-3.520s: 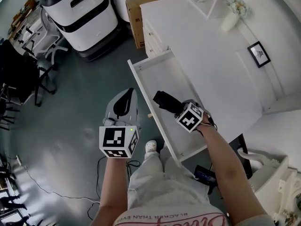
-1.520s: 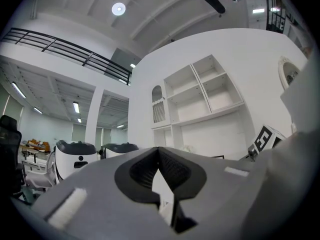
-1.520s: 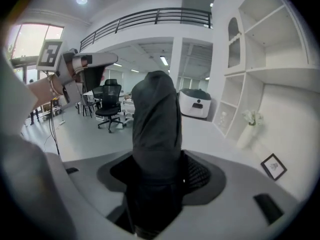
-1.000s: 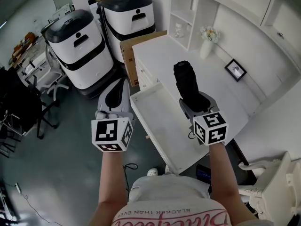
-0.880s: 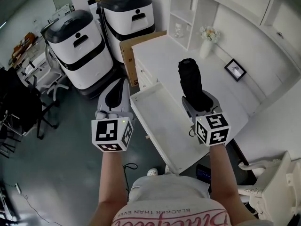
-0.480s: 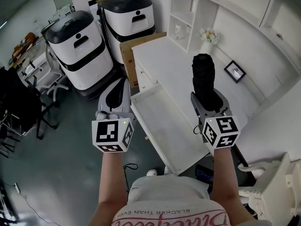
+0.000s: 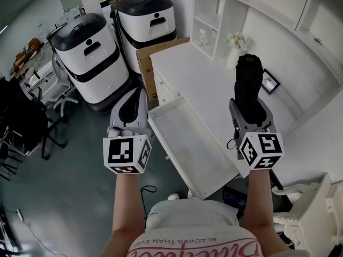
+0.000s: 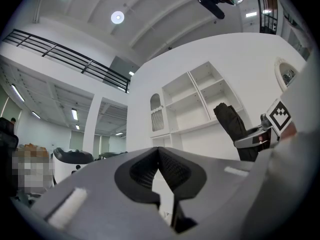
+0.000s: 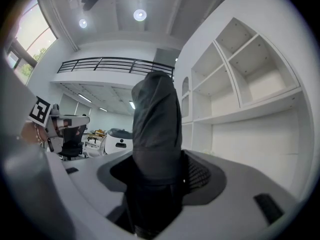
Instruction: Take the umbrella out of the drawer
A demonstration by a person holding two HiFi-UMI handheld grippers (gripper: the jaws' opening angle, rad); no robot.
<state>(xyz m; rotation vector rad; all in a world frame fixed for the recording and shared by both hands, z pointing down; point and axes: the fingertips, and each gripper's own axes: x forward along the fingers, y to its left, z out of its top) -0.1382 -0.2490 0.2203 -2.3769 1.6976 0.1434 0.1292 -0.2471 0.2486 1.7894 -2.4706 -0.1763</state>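
Note:
A folded black umbrella point(image 7: 249, 84) sticks out forward from my right gripper point(image 7: 247, 111), which is shut on its lower end and holds it above the white desk top point(image 7: 206, 76). In the right gripper view the umbrella point(image 9: 156, 129) fills the space between the jaws and rises upright. The white drawer point(image 7: 187, 141) stands pulled out below, with nothing in it. My left gripper point(image 7: 133, 110) hovers left of the drawer over the floor, shut and holding nothing point(image 8: 161, 171). From the left gripper view the umbrella point(image 8: 231, 129) and the right gripper show at the right.
Two white-and-black machines point(image 7: 88, 36) stand at the back left beside a cardboard box point(image 7: 147, 55). A vase of flowers point(image 7: 236, 50) and a small picture frame point(image 7: 269, 80) sit on the desk. White shelves point(image 7: 211, 9) rise behind. Office chairs point(image 7: 32, 84) stand at the left.
My right gripper has carried the umbrella up and to the right, from over the drawer to over the desk top. The left gripper has stayed where it was.

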